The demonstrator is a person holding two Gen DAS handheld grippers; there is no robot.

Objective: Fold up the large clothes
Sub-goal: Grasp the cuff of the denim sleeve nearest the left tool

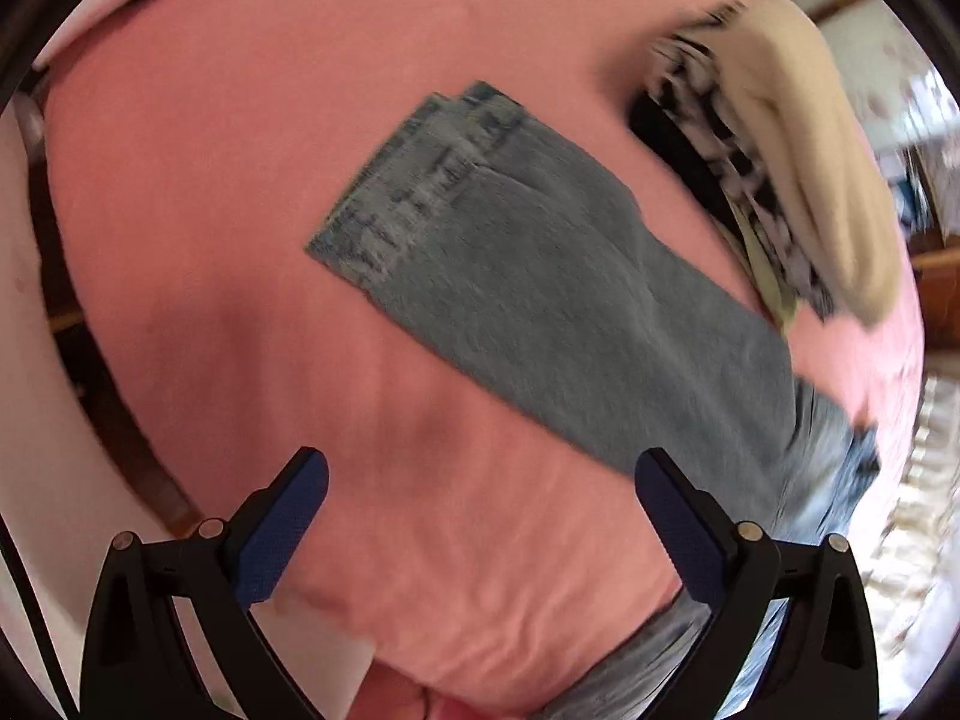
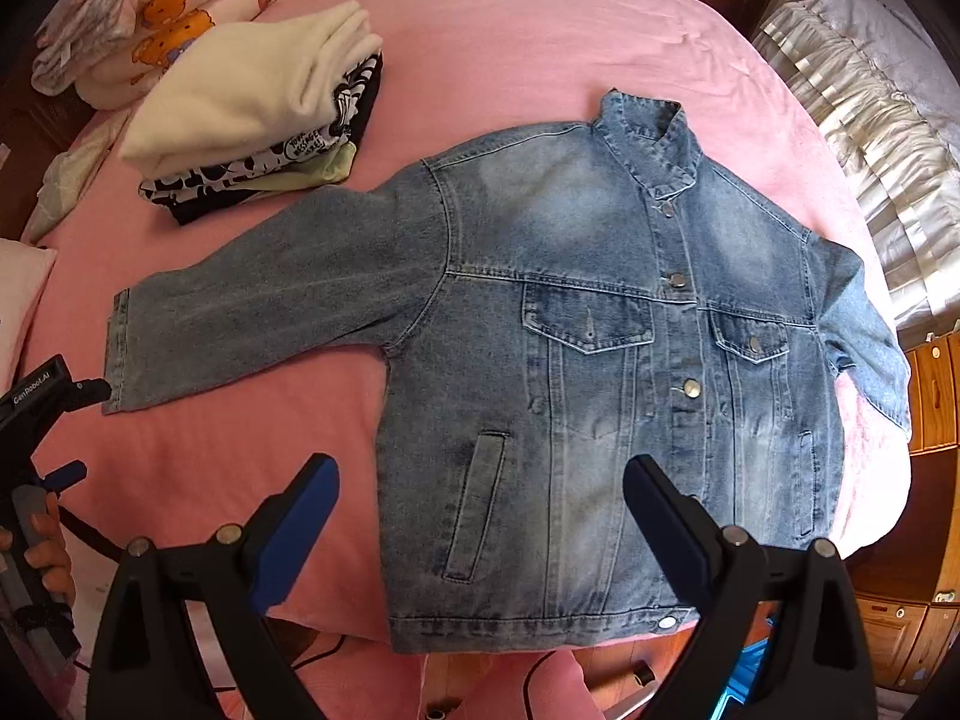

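Observation:
A blue denim jacket (image 2: 570, 360) lies flat, front up and buttoned, on a pink bed (image 2: 510, 30), collar away from me. Its left sleeve (image 2: 258, 294) stretches out to the left; the right sleeve folds down at the bed's right edge. My right gripper (image 2: 480, 480) is open and empty, above the jacket's lower hem. My left gripper (image 1: 480, 480) is open and empty, hovering over the pink sheet (image 1: 240, 180) just short of the outstretched sleeve (image 1: 540, 288), whose cuff (image 1: 408, 192) points away. The left gripper's body also shows at the left edge of the right wrist view (image 2: 42, 396).
A stack of folded clothes (image 2: 258, 108), cream on top with black-and-white prints under it, sits at the bed's back left; it also shows in the left wrist view (image 1: 780, 168). Folded bedding (image 2: 150, 12) lies behind it. Wooden drawers (image 2: 930, 390) and a white ruffled cover (image 2: 870, 120) stand to the right.

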